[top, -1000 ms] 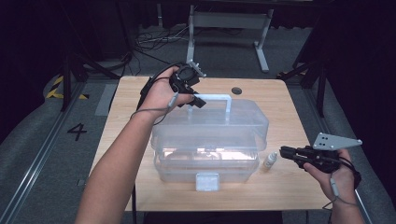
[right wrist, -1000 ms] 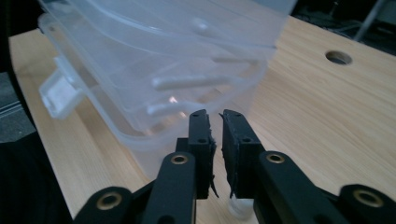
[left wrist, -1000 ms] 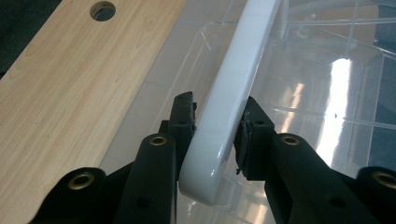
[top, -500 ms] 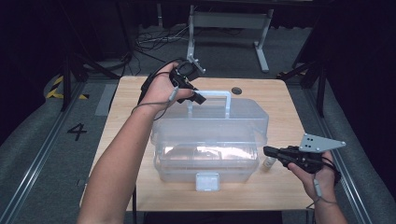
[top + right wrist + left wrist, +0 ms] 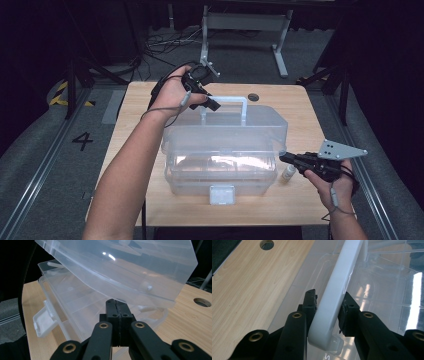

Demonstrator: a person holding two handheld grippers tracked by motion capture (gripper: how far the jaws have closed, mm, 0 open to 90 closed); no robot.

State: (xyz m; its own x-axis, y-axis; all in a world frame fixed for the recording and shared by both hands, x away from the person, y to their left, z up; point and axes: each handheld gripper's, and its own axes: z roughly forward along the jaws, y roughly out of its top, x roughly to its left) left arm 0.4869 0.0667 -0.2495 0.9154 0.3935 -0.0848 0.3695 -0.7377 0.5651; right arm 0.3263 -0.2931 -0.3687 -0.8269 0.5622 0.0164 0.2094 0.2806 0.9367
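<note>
gripping handle (image 5: 337, 287), lid (image 5: 225, 132) raised

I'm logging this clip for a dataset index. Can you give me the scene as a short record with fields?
setting: wooden table
main object: clear plastic box, lid raised partway
left tongs: shut on the white handle of the lid
right tongs: shut, nothing between the jaws, at the box's right end under the lid's edge
front latch: hanging open
nearby: small white bottle on the table beside the box
</note>
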